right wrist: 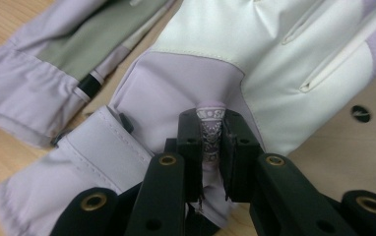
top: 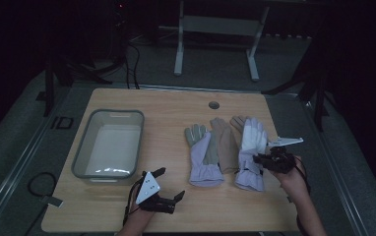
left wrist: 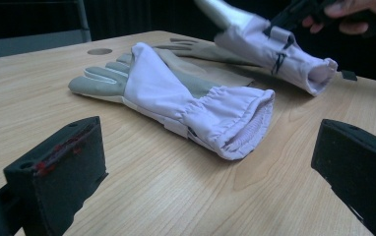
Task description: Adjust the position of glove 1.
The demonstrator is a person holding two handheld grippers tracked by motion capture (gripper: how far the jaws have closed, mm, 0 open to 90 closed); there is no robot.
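Two lavender-and-white gloves lie on the wooden table (top: 176, 105). The left glove (top: 203, 156) (left wrist: 186, 98) (right wrist: 43, 64) lies flat, its cuff toward me. My right gripper (top: 261, 160) (right wrist: 210, 132) is shut on a pinched fold of fabric at the wrist of the right glove (top: 251, 152) (left wrist: 274, 51) (right wrist: 255, 64), whose cuff end is raised off the table in the left gripper view. My left gripper (top: 171, 183) (left wrist: 210, 167) rests near the table's front edge, jaws wide open, pointing at the left glove's cuff with nothing between them.
A grey plastic bin (top: 109, 142) stands on the left part of the table. A tan glove (top: 224, 142) lies between the two lavender ones. A round cable hole (top: 214, 105) sits near the far edge.
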